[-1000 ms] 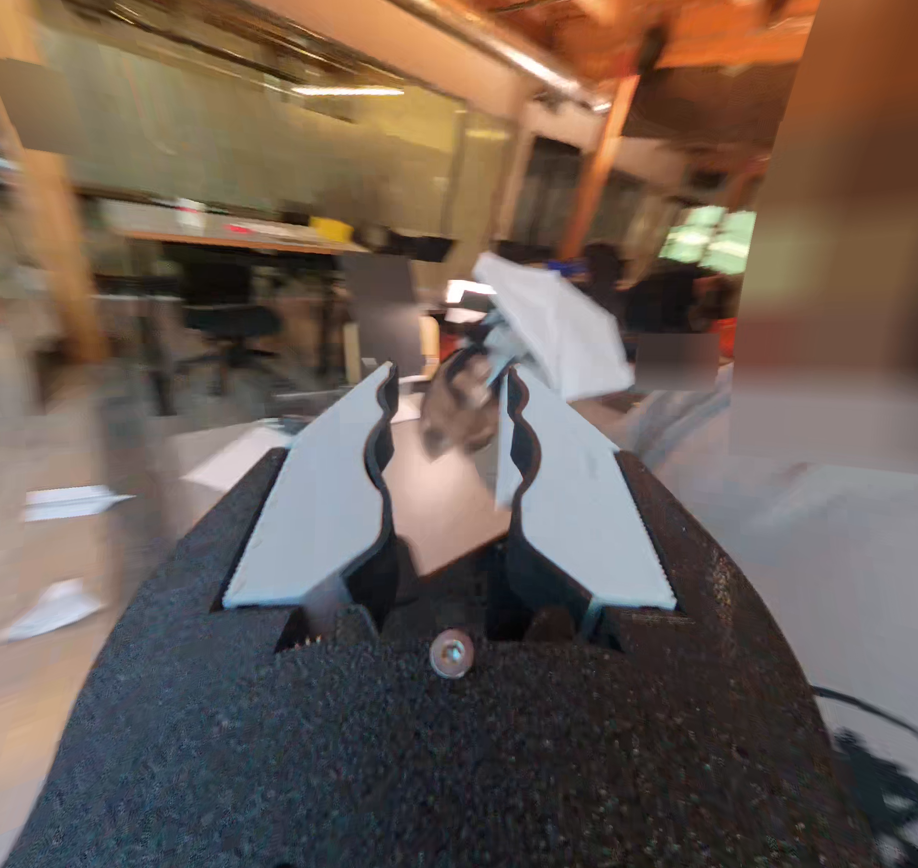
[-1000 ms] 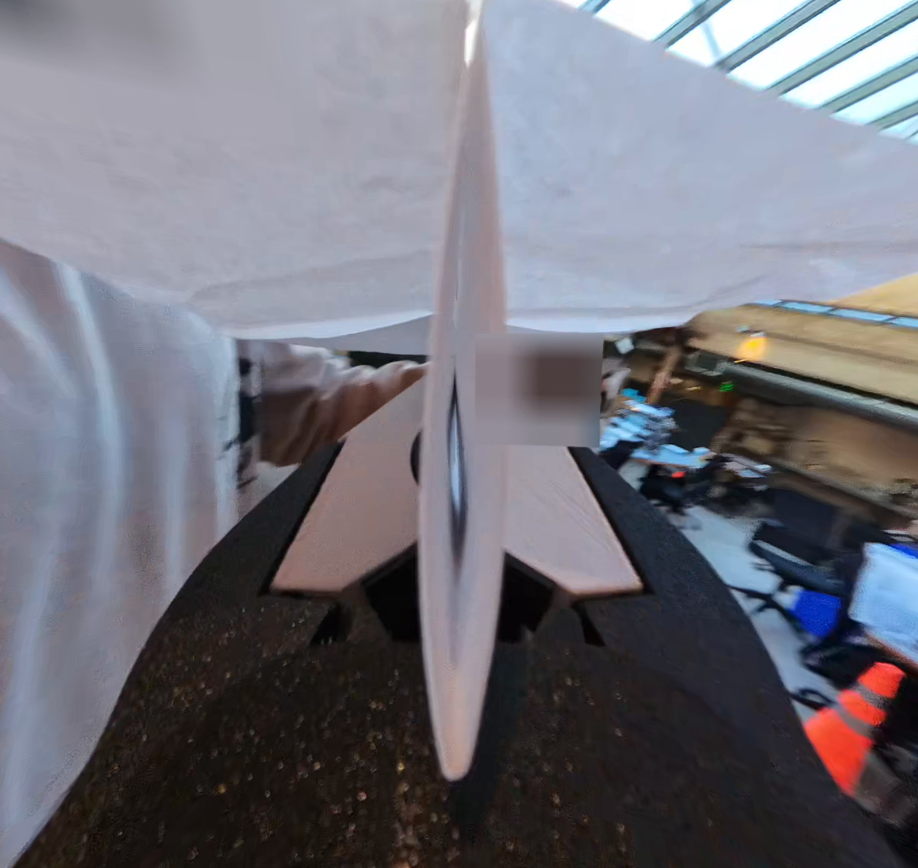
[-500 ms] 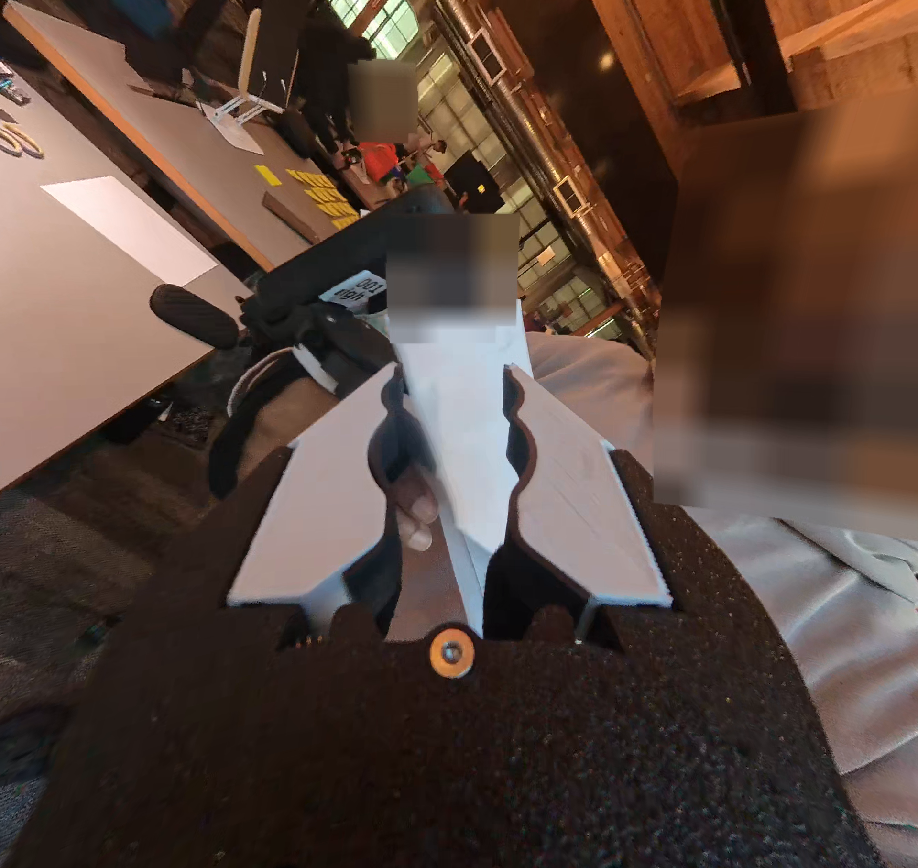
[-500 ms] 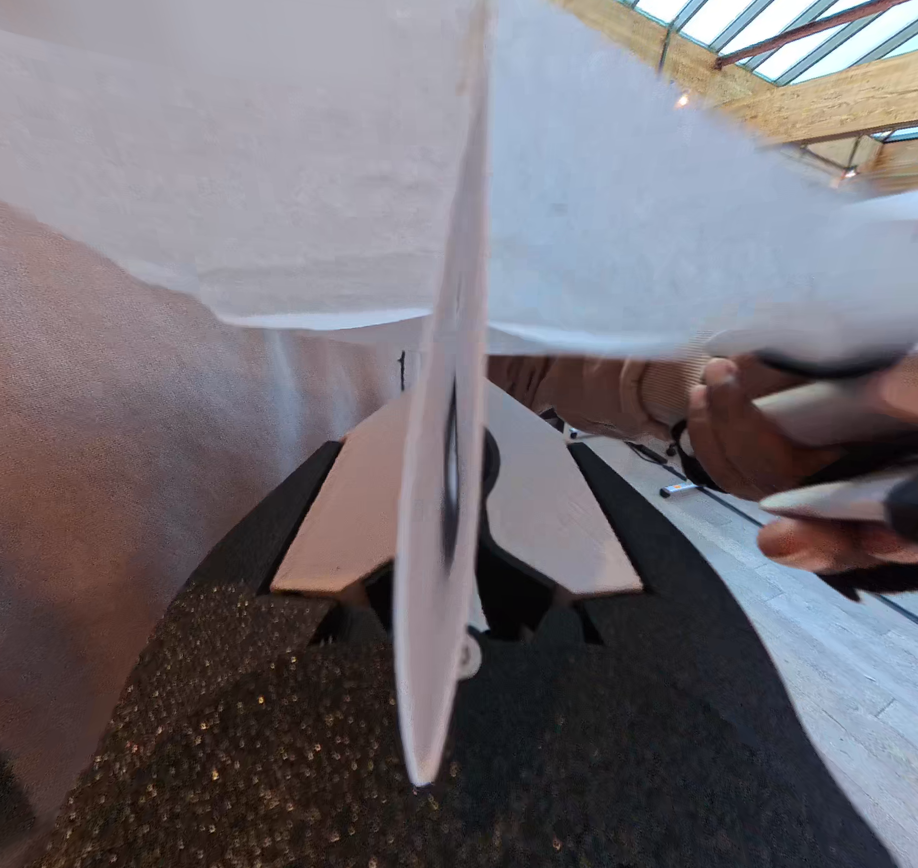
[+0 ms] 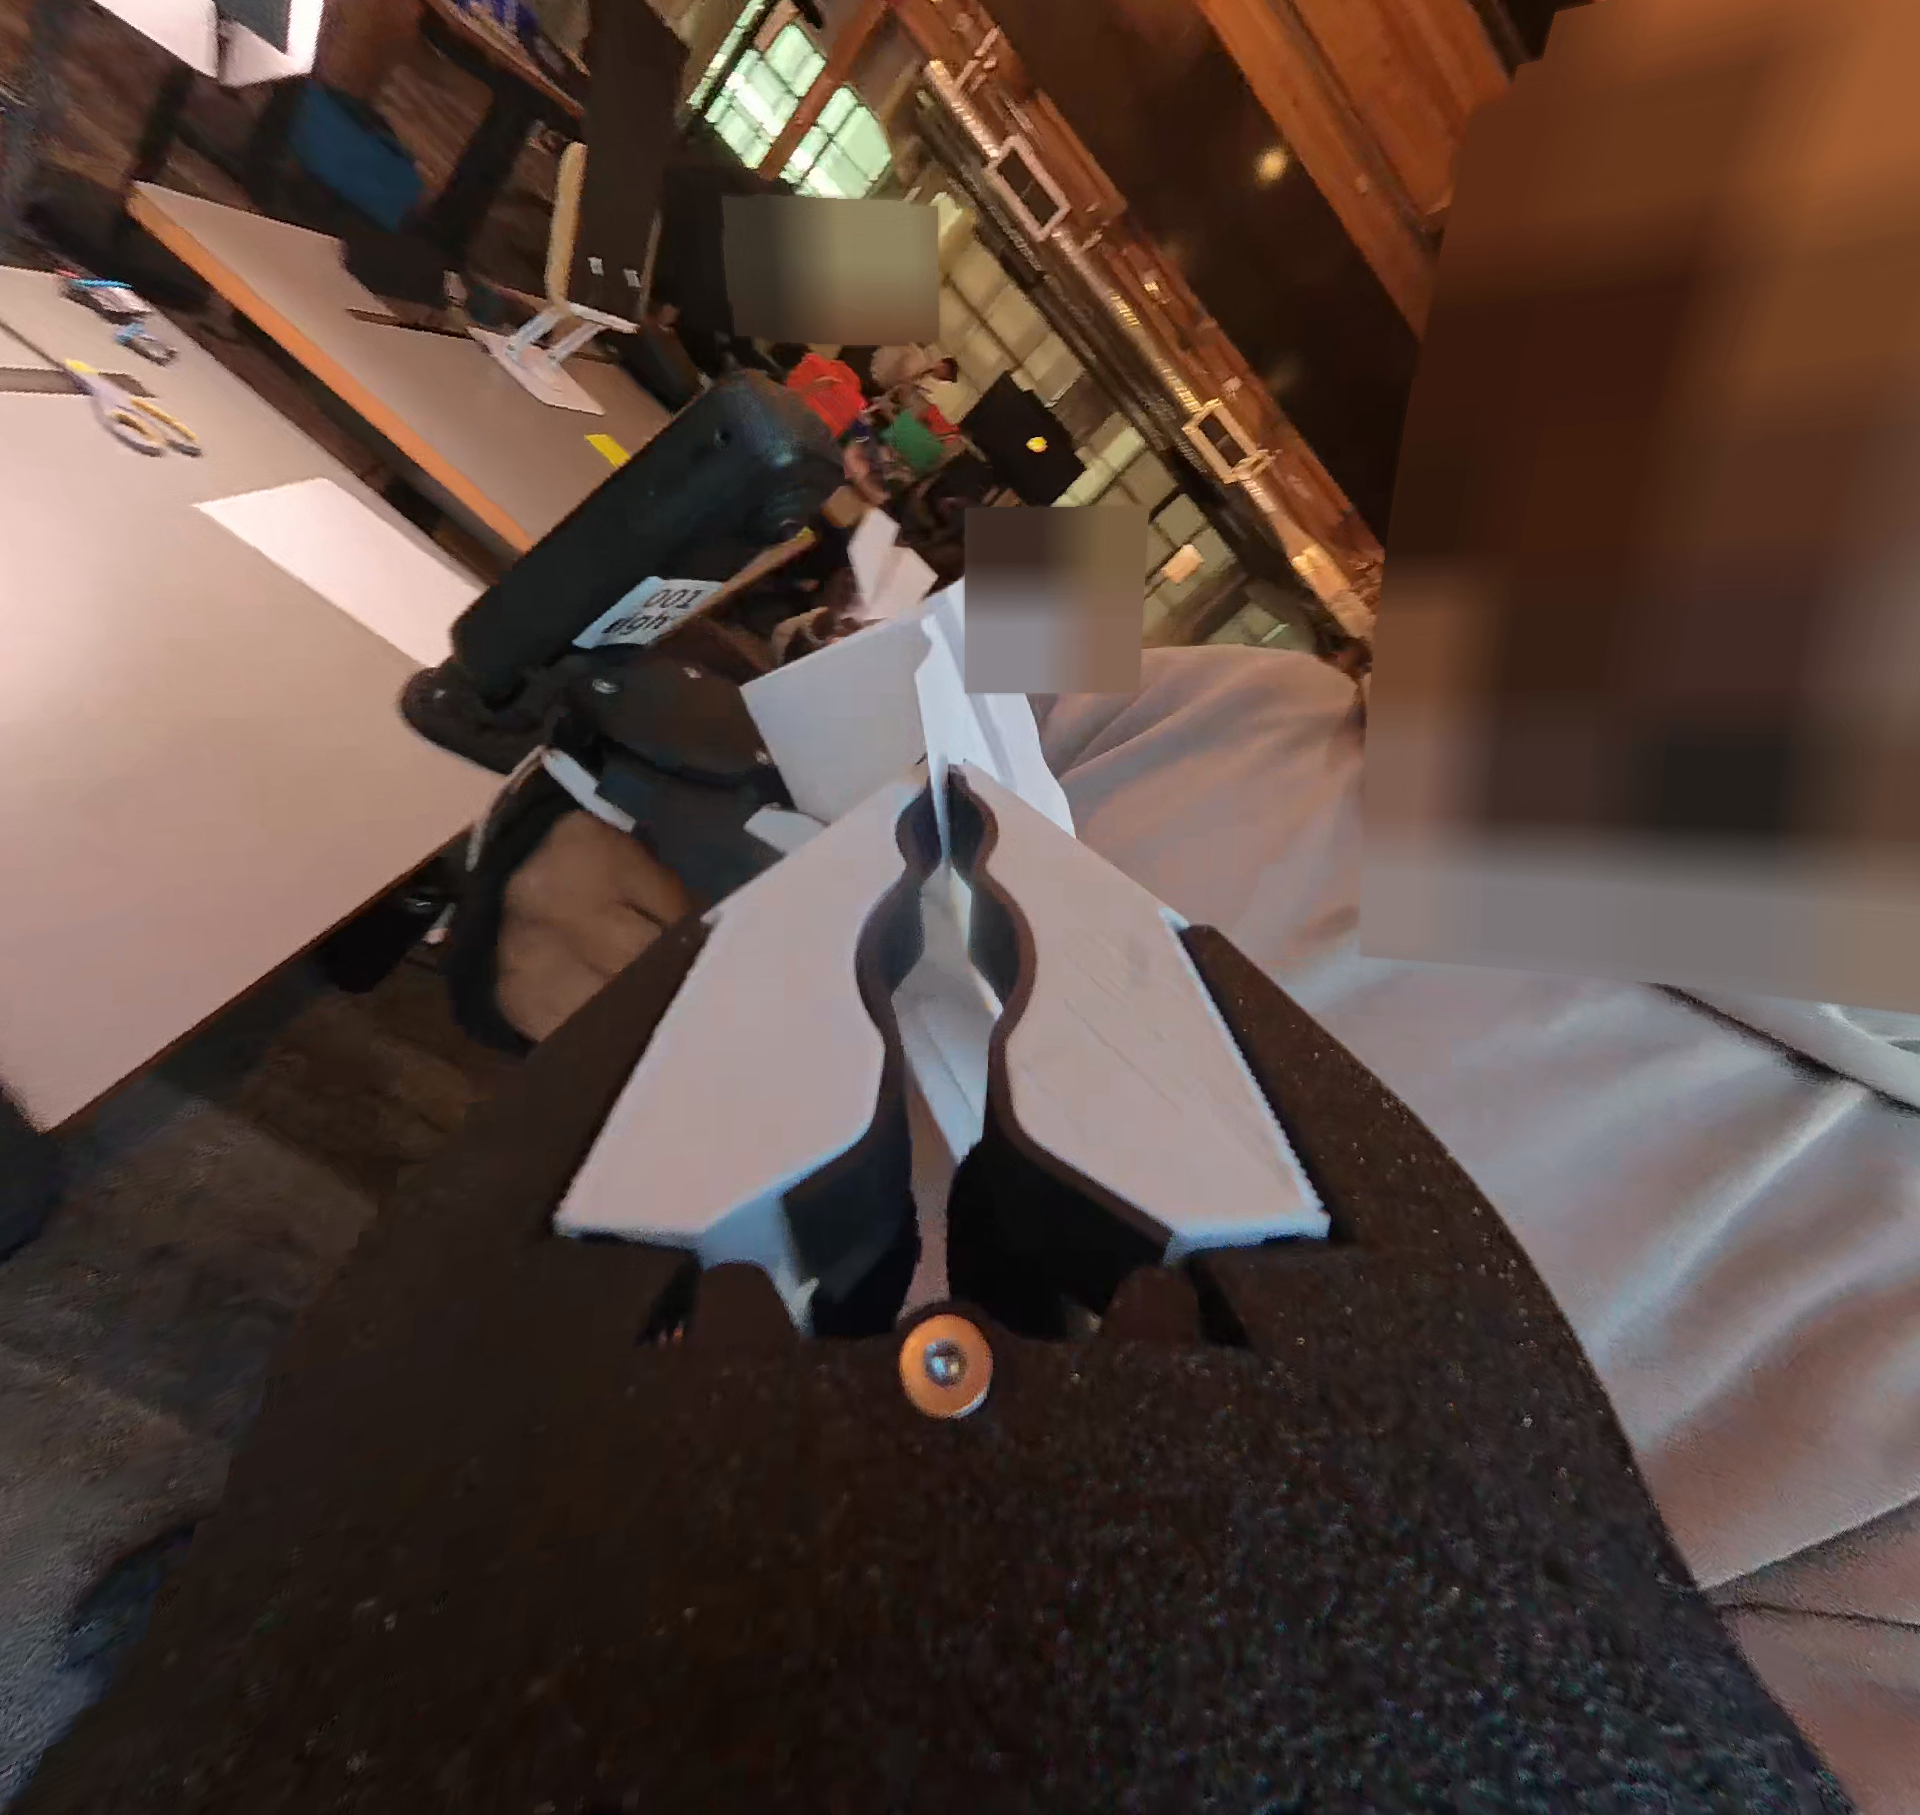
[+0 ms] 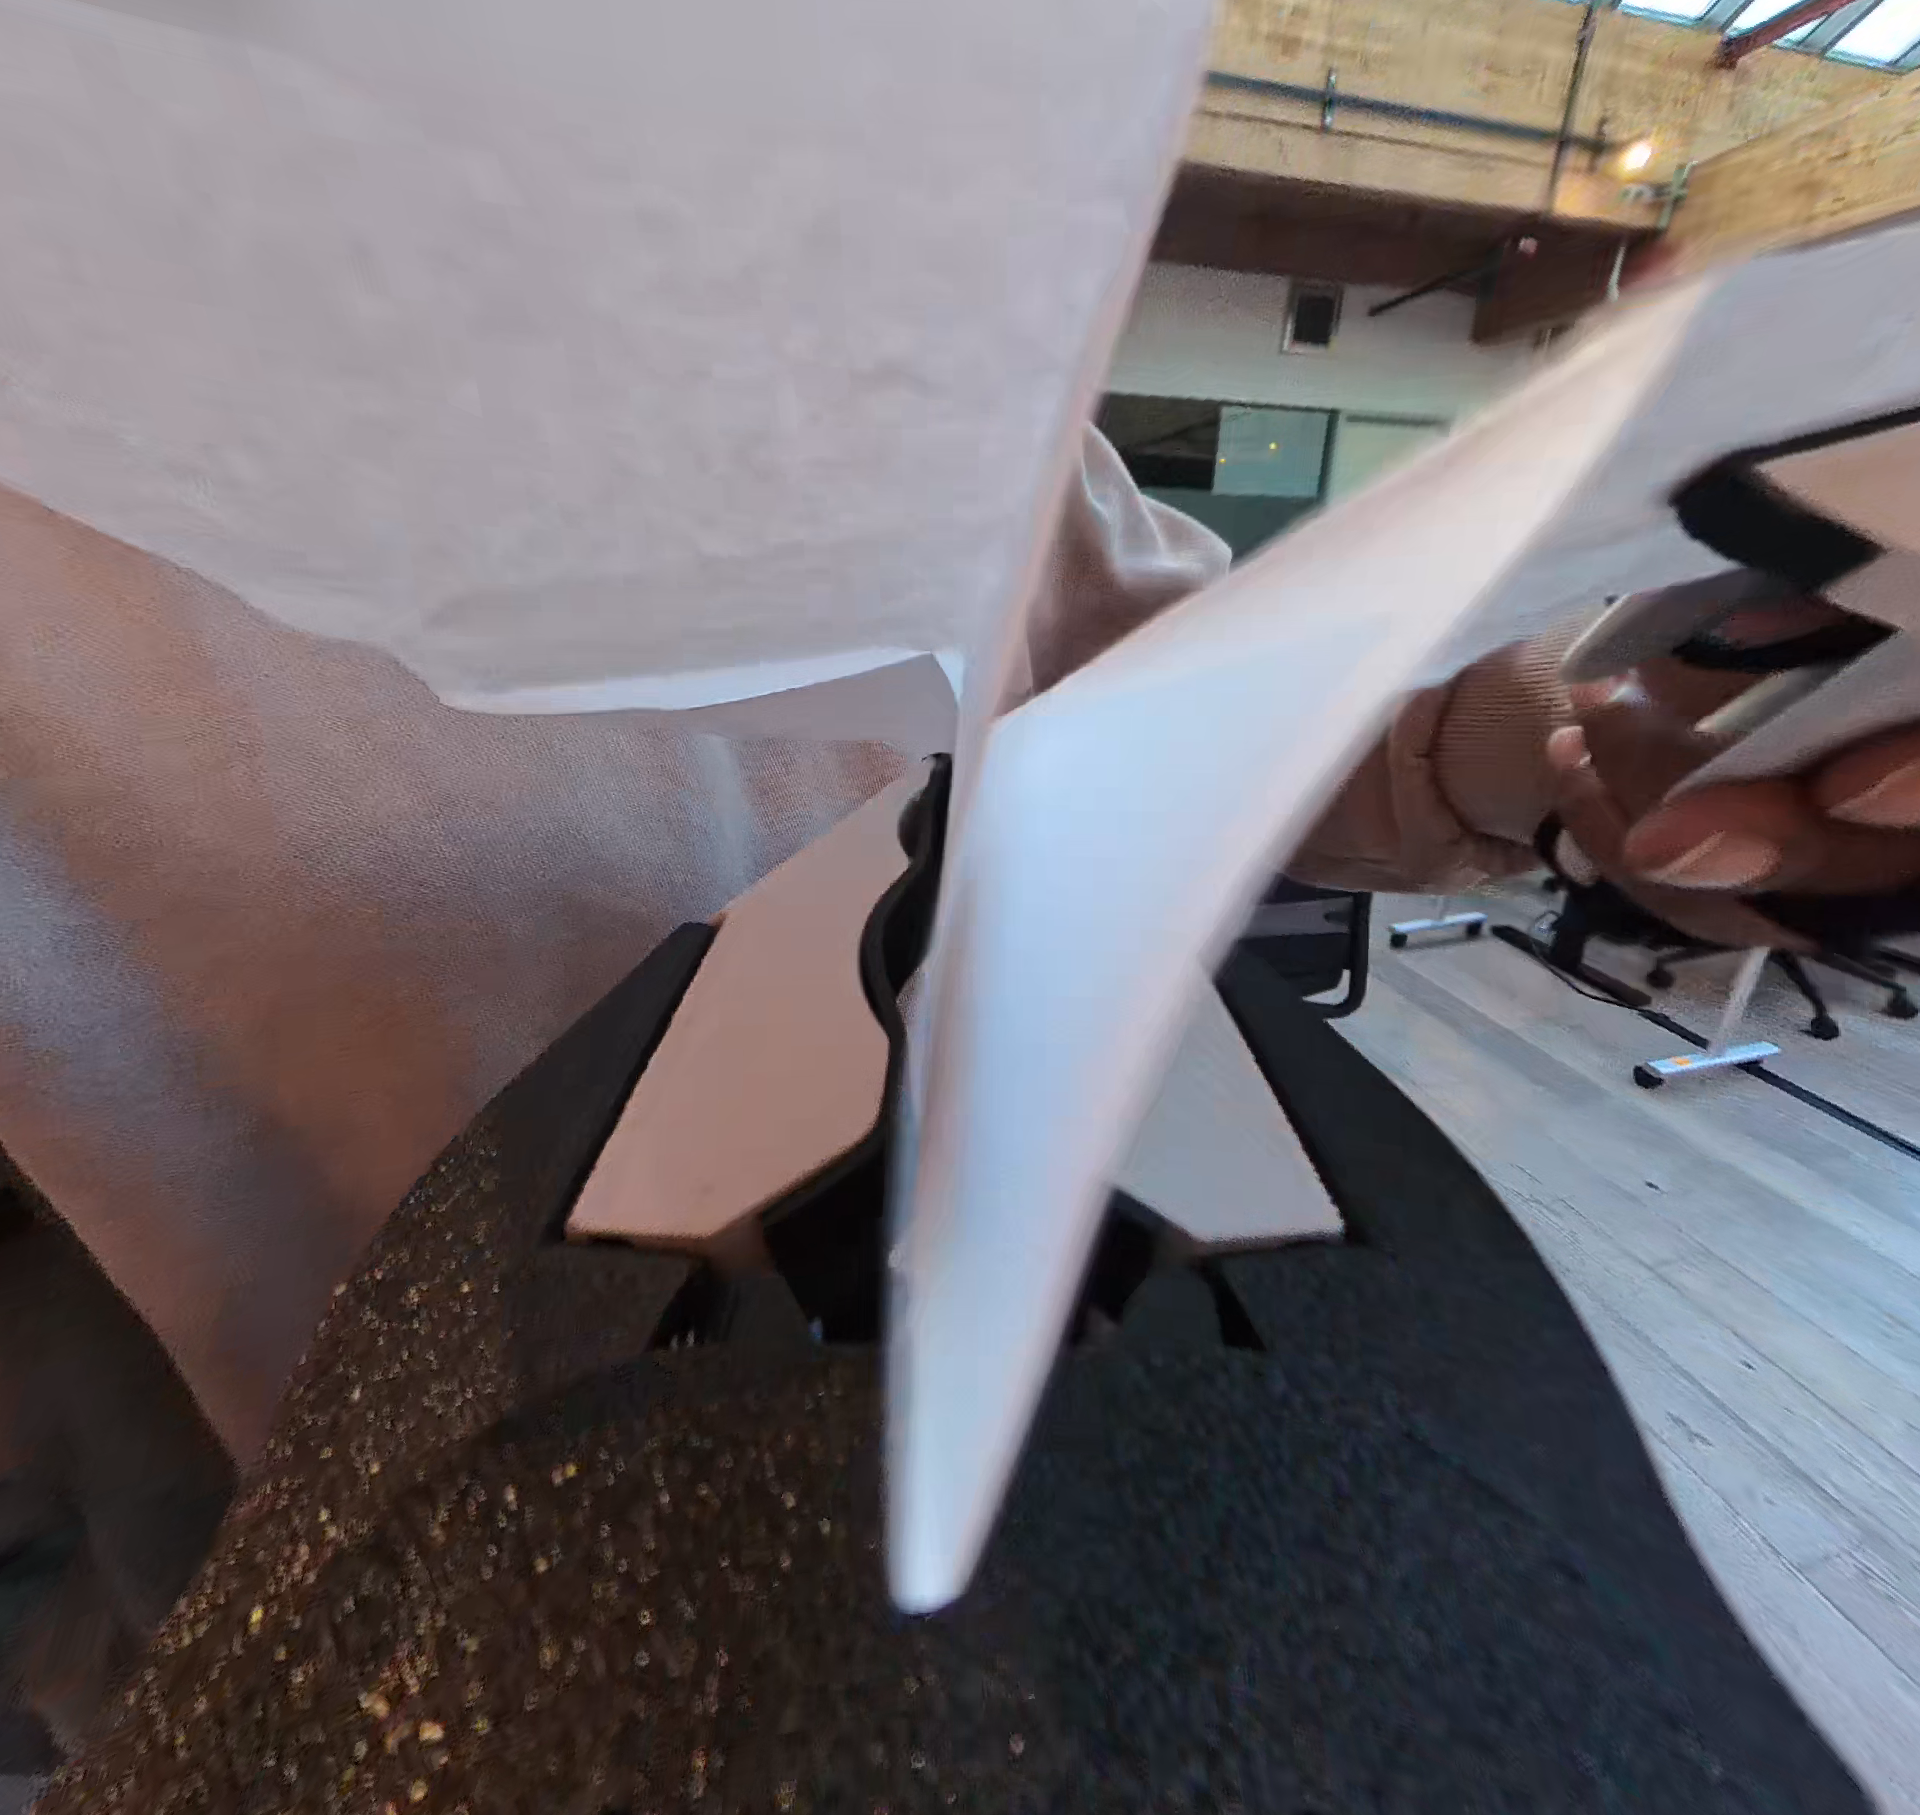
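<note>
A folded white paper sheet (image 5: pixel 940 1027) is pinched by the closed left tool (image 5: pixel 948 797); the same sheet (image 6: pixel 997 1090) is clamped by the closed right tool (image 6: pixel 940 789).

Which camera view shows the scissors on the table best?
The left wrist view: the scissors lie in plain sight on the grey table, far left. The right wrist view shows none of them; white paper and floor fill it.

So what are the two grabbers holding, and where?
Both hold one folded paper. The right hand-held gripper pinches its narrow folded part; the left hand-held gripper pinches another folded edge of it.
</note>
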